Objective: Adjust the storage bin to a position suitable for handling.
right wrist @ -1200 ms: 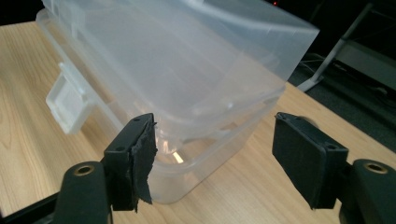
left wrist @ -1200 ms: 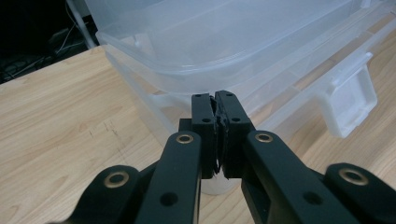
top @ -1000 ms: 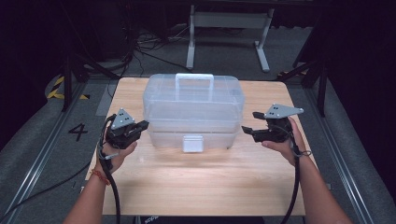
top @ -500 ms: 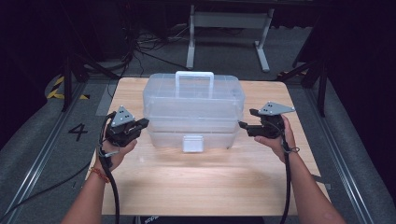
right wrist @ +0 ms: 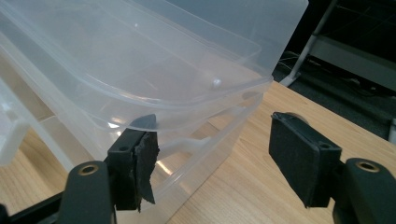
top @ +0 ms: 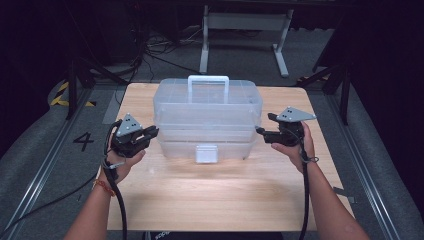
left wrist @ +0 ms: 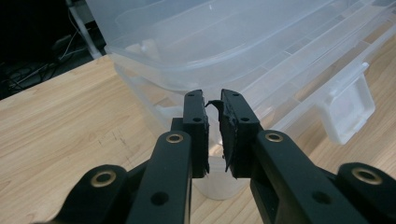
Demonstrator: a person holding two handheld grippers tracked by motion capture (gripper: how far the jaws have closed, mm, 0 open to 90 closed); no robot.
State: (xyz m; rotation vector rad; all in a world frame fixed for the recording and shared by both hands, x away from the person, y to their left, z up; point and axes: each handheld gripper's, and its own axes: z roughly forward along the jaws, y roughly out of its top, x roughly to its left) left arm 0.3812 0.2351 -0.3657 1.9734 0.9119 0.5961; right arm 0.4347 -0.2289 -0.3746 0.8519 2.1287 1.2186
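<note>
one clear plastic box [top: 207, 117] with a white handle [top: 208, 86] and one front latch [top: 206, 153] sits mid-table [top: 215, 200], and the two grippers flank it. the left gripper [top: 150, 134] is just beside the box's left end, jaws nearly closed on nothing, while the right gripper [top: 261, 130] is at its right end, jaws spread wide by the lid's rim. left of the box, beyond the table's edge, the floor [top: 40, 165] bears one marking, a "4" [top: 83, 141].
</note>
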